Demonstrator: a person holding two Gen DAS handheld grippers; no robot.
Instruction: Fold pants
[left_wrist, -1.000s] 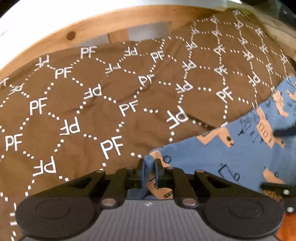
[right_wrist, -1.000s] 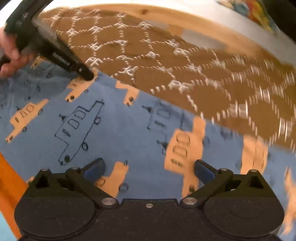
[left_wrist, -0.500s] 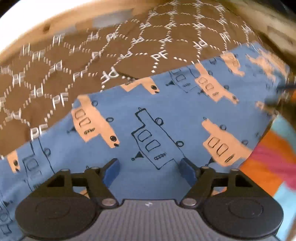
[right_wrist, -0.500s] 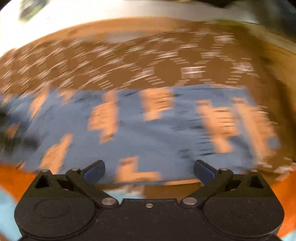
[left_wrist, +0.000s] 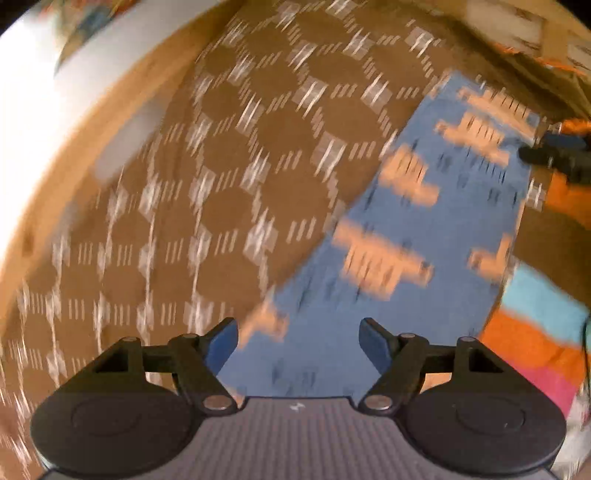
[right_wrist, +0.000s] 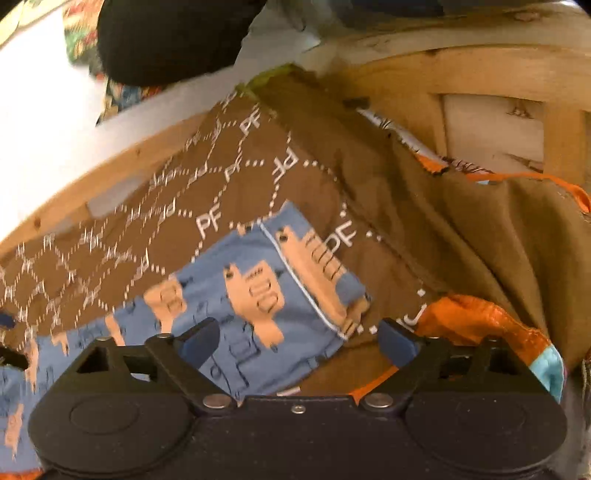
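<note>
Pants (left_wrist: 417, 236) in blue, printed with peach vehicles, lie flat on a brown blanket (left_wrist: 229, 177) patterned with white "PF" letters, inside a pale wooden frame (right_wrist: 480, 48). On the left, the left gripper (left_wrist: 299, 341) hangs over the cloth's near end, its fingers spread apart and gripping nothing; that view is smeared, so whether they touch the fabric is hard to say. Further right, the right gripper (right_wrist: 297, 338) is likewise spread wide over the pants' white-piped hem, beside an orange cloth (right_wrist: 476, 317).
</note>
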